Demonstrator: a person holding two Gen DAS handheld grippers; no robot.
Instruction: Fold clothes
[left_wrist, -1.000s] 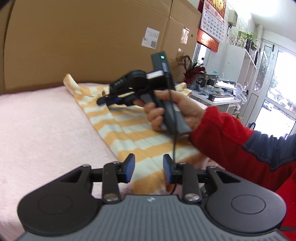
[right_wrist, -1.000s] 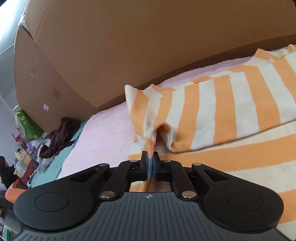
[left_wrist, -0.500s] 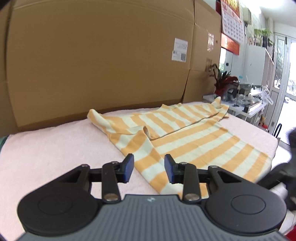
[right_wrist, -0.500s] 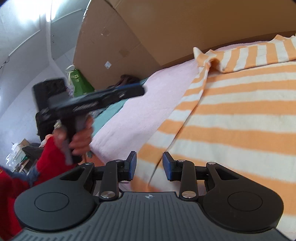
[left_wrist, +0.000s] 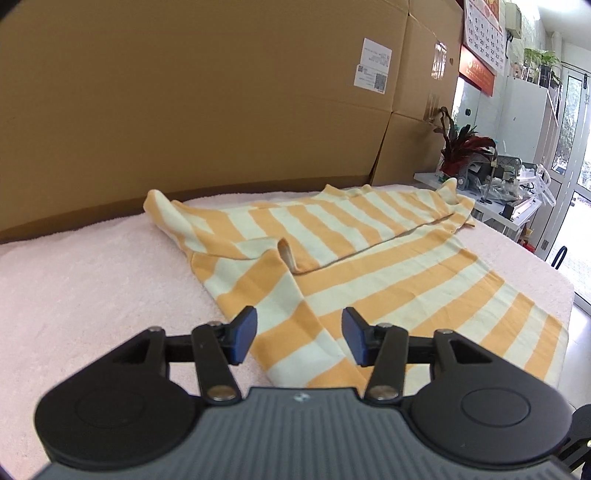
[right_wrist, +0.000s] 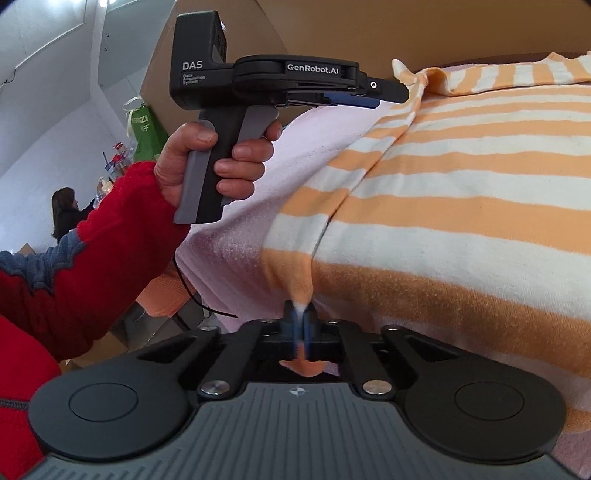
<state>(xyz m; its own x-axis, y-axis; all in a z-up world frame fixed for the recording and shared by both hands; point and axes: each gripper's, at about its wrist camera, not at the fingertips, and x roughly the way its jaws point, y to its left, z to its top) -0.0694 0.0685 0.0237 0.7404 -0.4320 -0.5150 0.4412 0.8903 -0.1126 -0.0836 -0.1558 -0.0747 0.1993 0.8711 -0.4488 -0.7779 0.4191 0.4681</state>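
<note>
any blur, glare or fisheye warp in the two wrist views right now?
Left wrist: doorway blown out by daylight, cardboard boxes bowed by the fisheye, striped garment sharp, dark vignette in the corners. Right wrist: cloth pinched in the right tool is smeared and out of focus, near hem soft, the left tool and hand crisp, striped lines curve strongly.

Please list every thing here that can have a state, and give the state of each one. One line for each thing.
Striped garment: lying on the pink towel, partly folded, near hem corner pinched.
Left tool: open, empty, above the garment's near edge.
Right tool: shut on the garment's hem corner.
Pink towel: spread flat under the garment.
Left hand: gripping the left tool's handle.
</note>
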